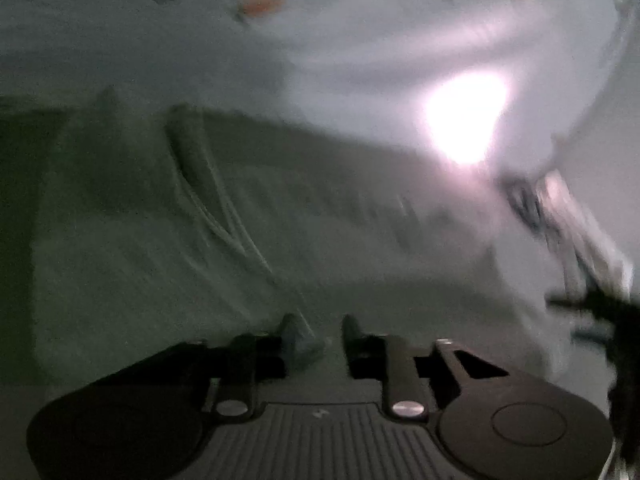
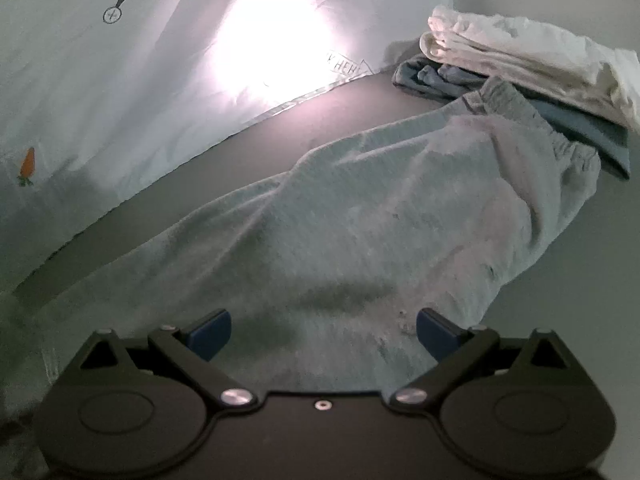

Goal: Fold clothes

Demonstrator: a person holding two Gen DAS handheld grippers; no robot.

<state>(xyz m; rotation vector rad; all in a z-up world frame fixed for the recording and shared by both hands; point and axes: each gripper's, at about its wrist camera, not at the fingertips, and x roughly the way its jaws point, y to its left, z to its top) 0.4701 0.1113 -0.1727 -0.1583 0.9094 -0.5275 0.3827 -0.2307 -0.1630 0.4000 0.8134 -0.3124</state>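
- Pale grey fleece sweatpants (image 2: 360, 216) lie lengthwise on the dark tabletop (image 2: 320, 120), straight ahead of the right hand-held gripper (image 2: 324, 332), elastic waistband at the far end.
- Right hand-held gripper: jaws wide apart, hovering over the near leg end, gripping nothing.
- Left hand-held gripper (image 1: 316, 340): view smeared; jaws part-open, apparently empty.
- Beyond the waistband: folded white and blue garments (image 2: 520, 60), stacked.
- Step, as judged: fold just starting. Next: pinch the near leg end, carry it towards the waistband.
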